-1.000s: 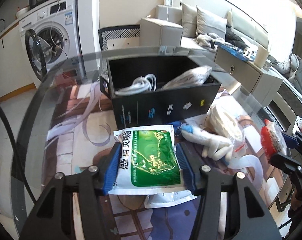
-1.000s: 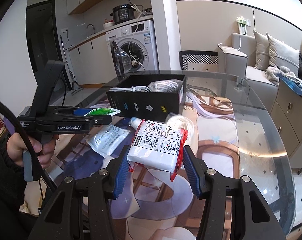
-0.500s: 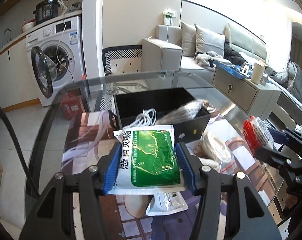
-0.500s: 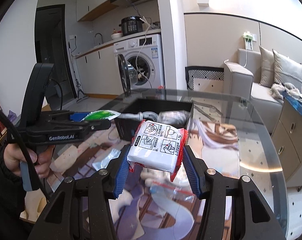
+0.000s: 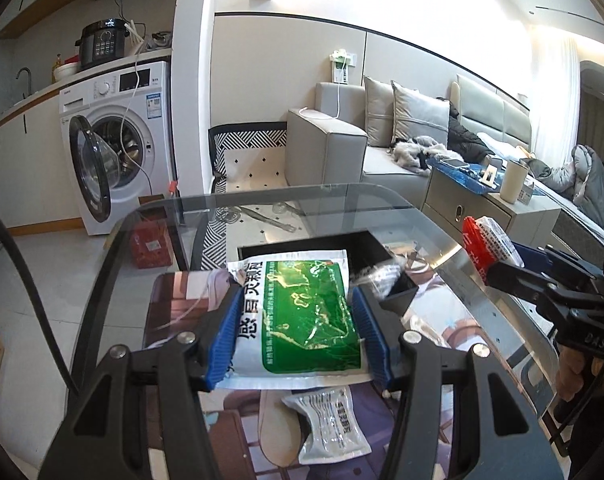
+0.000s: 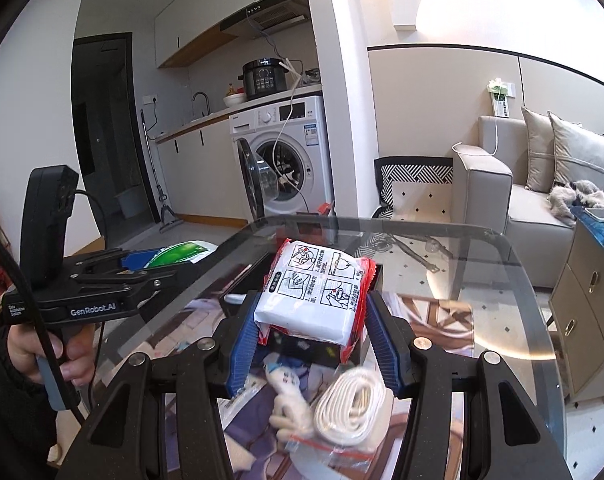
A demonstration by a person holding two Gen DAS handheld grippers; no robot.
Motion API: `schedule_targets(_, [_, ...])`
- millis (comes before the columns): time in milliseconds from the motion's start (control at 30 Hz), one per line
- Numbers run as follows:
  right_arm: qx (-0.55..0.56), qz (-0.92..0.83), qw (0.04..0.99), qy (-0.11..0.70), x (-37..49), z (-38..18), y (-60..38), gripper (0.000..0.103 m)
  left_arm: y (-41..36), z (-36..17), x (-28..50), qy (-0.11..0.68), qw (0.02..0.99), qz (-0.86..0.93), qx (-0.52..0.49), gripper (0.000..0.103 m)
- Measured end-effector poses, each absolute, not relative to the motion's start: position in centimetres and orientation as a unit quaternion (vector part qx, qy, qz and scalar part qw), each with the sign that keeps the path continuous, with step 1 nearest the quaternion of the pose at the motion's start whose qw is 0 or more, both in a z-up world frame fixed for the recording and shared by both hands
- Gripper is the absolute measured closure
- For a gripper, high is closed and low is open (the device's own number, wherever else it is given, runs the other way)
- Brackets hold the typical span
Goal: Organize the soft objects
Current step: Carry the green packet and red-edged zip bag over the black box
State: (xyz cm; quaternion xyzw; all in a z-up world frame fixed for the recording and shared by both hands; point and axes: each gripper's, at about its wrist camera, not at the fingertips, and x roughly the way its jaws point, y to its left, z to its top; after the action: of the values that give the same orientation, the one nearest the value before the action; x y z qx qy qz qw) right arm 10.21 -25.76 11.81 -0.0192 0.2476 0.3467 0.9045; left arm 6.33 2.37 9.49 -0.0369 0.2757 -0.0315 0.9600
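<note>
My left gripper (image 5: 295, 334) is shut on a green and white sachet (image 5: 302, 312), held flat above the glass table (image 5: 482, 280). My right gripper (image 6: 312, 330) is shut on a white pack with red edges (image 6: 318, 292), lifted above the black box (image 6: 302, 346). In the left wrist view the box (image 5: 366, 246) lies behind and below the sachet, mostly hidden. The right gripper with its red-edged pack (image 5: 488, 242) also shows at that view's right edge. The left gripper (image 6: 149, 264) appears at the left of the right wrist view, held by a hand (image 6: 61, 354).
A silver sachet (image 5: 330, 424) lies on the table below my left gripper. A bag of white cord (image 6: 350, 408) and a small white soft toy (image 6: 287, 396) lie below my right gripper. Beyond the table stand a washing machine (image 5: 117, 140) and a sofa (image 5: 382, 140).
Both grippers have risen with their packs and tilted more level, so the box and the loose items have slid lower in both views. The grips are unchanged.
</note>
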Motion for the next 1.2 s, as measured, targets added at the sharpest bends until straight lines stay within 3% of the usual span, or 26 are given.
schedule_targets(433, [-0.037, 0.345, 0.906, 0.244, 14.3, 13.3, -23.9, 0.051, 3.1, 10.1, 9.3, 0.272, 0.961, -0.031, -0.04, 0.048])
schedule_targets(1200, [-0.073, 0.337, 0.893, 0.291, 21.3, 8.1, -18.6, 0.051, 2.7, 6.7, 16.9, 0.301, 0.953, -0.029, -0.026, 0.048])
